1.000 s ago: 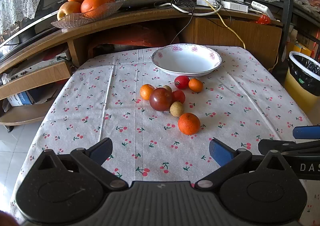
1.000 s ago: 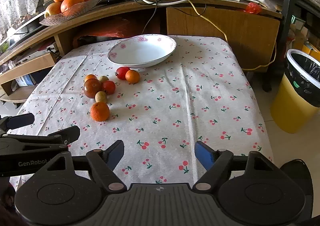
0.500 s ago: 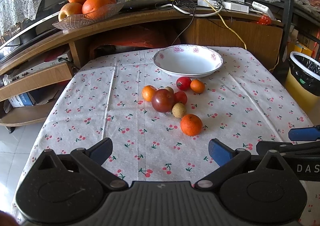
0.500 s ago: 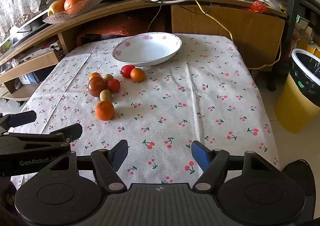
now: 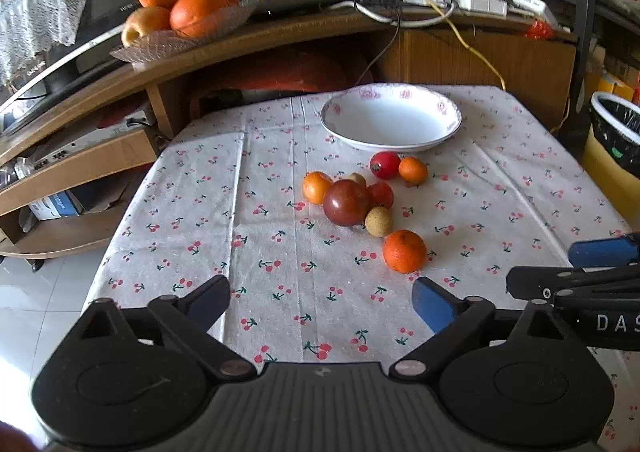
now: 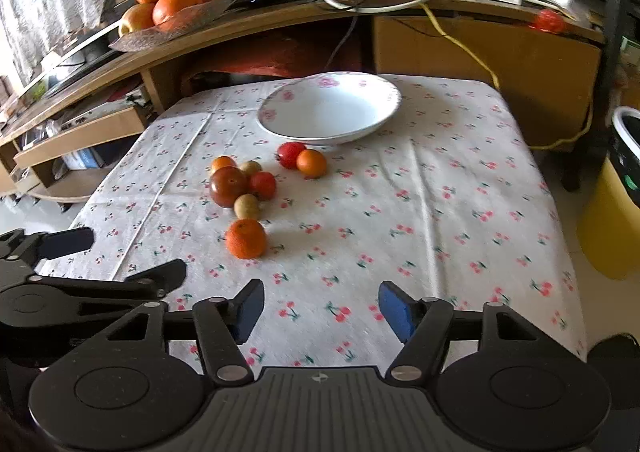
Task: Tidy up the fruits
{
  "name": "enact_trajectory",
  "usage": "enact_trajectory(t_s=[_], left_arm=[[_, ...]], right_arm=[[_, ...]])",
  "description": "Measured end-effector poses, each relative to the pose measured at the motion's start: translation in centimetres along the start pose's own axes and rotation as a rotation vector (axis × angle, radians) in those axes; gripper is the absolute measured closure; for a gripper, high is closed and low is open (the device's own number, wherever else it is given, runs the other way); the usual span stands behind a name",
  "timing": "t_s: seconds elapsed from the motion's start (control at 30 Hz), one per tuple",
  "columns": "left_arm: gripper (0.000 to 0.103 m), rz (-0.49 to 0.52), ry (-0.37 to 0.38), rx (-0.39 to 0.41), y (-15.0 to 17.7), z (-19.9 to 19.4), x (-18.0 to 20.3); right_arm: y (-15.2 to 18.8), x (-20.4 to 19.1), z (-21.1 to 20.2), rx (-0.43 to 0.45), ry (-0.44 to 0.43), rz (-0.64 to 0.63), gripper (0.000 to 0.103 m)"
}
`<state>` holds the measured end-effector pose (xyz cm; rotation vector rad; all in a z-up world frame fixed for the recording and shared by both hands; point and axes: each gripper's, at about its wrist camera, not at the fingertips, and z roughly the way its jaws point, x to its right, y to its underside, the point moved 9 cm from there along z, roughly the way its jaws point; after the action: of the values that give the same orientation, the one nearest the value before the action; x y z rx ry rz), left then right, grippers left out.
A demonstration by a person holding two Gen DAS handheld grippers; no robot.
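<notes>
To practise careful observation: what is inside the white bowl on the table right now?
Nothing shows inside the white bowl; its visible inner surface is bare. The near rim hides a thin strip of the inside. All the fruit lies outside on the tablecloth.

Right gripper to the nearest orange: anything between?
Nothing: right wrist view shows only bare cherry-print tablecloth between right gripper and round orange.

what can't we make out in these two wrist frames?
- Far small tan fruit: left wrist view, mostly hidden behind the big dark red fruit.
- Bin: cut off by the right edge in both views.
- Left hand-held gripper, right hand-held gripper: both open, empty; the hands holding them are out of frame.
- Label on the right gripper's side: left wrist view, cut by the edge after "DAS".
</notes>
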<state>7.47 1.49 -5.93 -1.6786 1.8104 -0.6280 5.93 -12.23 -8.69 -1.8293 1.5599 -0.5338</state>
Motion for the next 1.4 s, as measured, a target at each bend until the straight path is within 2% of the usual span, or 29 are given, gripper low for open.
enact_trajectory(t_s=[0.07,0.4,0.57,0.83,1.1,1.13,1.23,1.4], left_arm=[[0.003,0.016,0.002,-0.008,-0.4,0.6,-0.2],[0.004,0.067,0.020,-0.060,-1.2,3.6,-2.6],[0.004,0.137,0.025,-0.075,-1.6,4.9,-3.0],[0.008,0.176,0.065,-0.089,-2.0,6.3,-3.5],[0.012,0.173,0.113,-0.101,-2.4,7.6,-3.3],[0.013,0.171,0.125,-0.103,-2.5,7.8,-3.1],[0.026,0.163,0.183,-0.110,-3.0,8.3,-2.1],[0.036,0.146,0.241,-0.103,-4.5,9.1,-0.4]], right_arm=[[-0.5,-0.5,0.6,-0.009,-0.010,-0.018,0.046],[-2.2,-3.0,4.1,-0.087,-0.100,-0.127,0.048],[-2.5,-4.0,5.7,-0.136,-0.143,-0.176,0.057],[-2.7,-4.9,7.5,-0.211,-0.220,-0.198,0.072],[-2.9,-4.7,8.3,-0.231,-0.236,-0.192,0.075],[-2.9,-4.5,8.3,-0.239,-0.241,-0.181,0.076],[-3.0,-3.7,8.2,-0.242,-0.227,-0.166,0.076],[-2.8,-3.0,7.8,-0.243,-0.223,-0.165,0.076]])
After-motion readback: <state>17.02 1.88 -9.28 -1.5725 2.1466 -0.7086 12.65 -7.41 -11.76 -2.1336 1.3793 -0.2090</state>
